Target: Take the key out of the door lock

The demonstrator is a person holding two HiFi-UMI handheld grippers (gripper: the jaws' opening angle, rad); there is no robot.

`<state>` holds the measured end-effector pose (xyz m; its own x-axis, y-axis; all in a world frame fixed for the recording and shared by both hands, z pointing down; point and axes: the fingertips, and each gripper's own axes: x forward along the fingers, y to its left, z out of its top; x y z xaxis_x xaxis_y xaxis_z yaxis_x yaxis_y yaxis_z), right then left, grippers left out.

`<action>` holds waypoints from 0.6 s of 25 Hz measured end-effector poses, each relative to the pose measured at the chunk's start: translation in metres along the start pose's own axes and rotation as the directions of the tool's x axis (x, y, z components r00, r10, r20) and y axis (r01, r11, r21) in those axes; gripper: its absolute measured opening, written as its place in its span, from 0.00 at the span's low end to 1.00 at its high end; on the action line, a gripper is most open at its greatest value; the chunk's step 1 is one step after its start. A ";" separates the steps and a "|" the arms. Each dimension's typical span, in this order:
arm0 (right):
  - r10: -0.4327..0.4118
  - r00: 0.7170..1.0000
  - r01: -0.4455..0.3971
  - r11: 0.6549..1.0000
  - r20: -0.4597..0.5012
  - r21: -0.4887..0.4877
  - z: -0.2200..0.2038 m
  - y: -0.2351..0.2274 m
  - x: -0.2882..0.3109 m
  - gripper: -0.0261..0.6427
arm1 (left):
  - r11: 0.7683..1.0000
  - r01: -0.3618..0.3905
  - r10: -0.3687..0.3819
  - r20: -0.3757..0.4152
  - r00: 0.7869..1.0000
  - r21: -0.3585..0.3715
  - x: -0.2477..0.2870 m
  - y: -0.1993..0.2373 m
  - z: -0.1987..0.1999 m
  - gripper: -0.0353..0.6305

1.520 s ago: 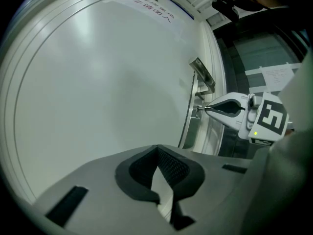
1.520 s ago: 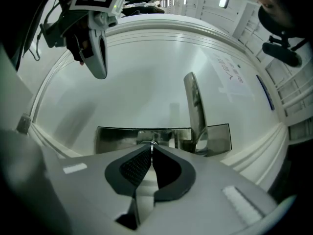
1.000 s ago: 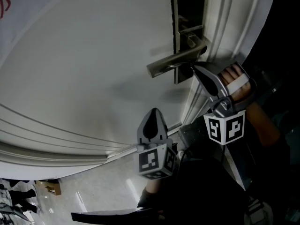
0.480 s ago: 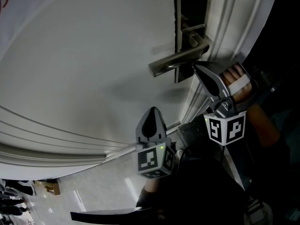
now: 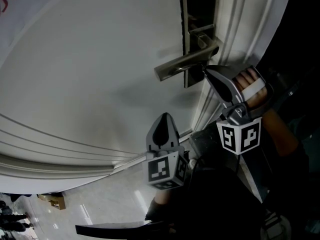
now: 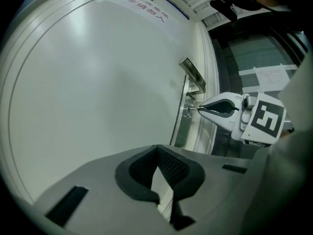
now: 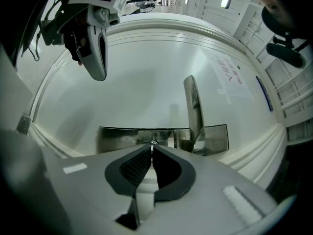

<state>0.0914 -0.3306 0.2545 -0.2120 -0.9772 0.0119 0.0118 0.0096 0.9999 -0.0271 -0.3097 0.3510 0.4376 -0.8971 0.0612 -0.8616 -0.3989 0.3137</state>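
Note:
The door lock plate (image 5: 199, 14) with its metal lever handle (image 5: 182, 64) sits at the edge of the white door (image 5: 90, 74). My right gripper (image 5: 206, 70) has its tips against the plate just below the handle. In the right gripper view its jaws are shut on the thin metal key (image 7: 152, 144), which stands edge-on in front of the lock plate (image 7: 117, 137), beside the handle (image 7: 194, 106). My left gripper (image 5: 163, 120) hangs lower and to the left, away from the lock, shut with nothing in it. The left gripper view shows the right gripper (image 6: 199, 109) at the lock (image 6: 188, 112).
The raised door frame moulding (image 5: 240, 29) runs to the right of the lock. A paper notice (image 6: 146, 11) is stuck high on the door. A tiled floor (image 5: 100, 209) with a small box (image 5: 56, 200) shows below. My forearm (image 5: 277, 129) reaches in from the right.
The lock plate and handle have shifted slightly left in the head view. Both grippers hold about the same places, the right still shut at the lock.

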 end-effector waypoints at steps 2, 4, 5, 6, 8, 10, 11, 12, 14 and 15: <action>0.001 1.000 -0.001 1.000 0.002 0.000 0.000 0.000 0.000 0.06 | 1.000 -0.007 0.007 0.004 1.000 0.002 -0.001 0.001 0.000 0.05; 0.002 1.000 -0.002 1.000 0.000 0.001 0.000 0.000 0.000 0.06 | 1.000 -0.015 0.015 0.005 1.000 -0.001 -0.002 0.002 0.002 0.05; 0.002 1.000 -0.002 1.000 -0.001 0.002 0.000 0.000 0.000 0.06 | 1.000 -0.019 0.019 0.005 1.000 -0.003 -0.002 0.003 0.002 0.05; 0.002 1.000 -0.002 1.000 -0.002 0.002 0.000 0.000 0.000 0.06 | 1.000 -0.026 0.026 0.003 1.000 -0.007 -0.003 0.005 0.003 0.05; 0.003 1.000 -0.003 1.000 -0.004 0.002 0.000 0.000 0.000 0.06 | 0.999 -0.043 0.043 -0.002 0.999 -0.017 -0.004 0.007 0.005 0.05; 0.005 1.000 -0.005 1.000 -0.004 0.002 0.000 0.000 0.000 0.06 | 0.999 -0.047 0.047 -0.004 0.999 -0.019 -0.004 0.008 0.005 0.05; 0.005 1.000 -0.005 1.000 -0.004 0.003 0.000 0.000 0.000 0.06 | 0.999 -0.048 0.048 -0.003 0.999 -0.020 -0.004 0.008 0.005 0.05; 0.006 1.000 -0.006 1.000 -0.003 0.003 0.000 0.000 0.000 0.06 | 0.999 -0.047 0.047 -0.004 0.999 -0.020 -0.004 0.009 0.005 0.05; 0.005 1.000 -0.005 1.000 -0.004 0.006 0.000 0.000 -0.001 0.06 | 0.999 -0.036 0.036 -0.006 0.999 -0.013 -0.003 0.008 0.002 0.05; 0.005 1.000 -0.005 1.000 -0.005 0.008 0.000 0.000 -0.001 0.06 | 0.999 -0.031 0.031 -0.006 0.999 -0.012 -0.002 0.008 0.002 0.05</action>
<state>0.0917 -0.3294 0.2546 -0.2075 -0.9781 0.0170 0.0052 0.0162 0.9999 -0.0352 -0.3110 0.3516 0.4120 -0.9079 0.0770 -0.8719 -0.3683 0.3229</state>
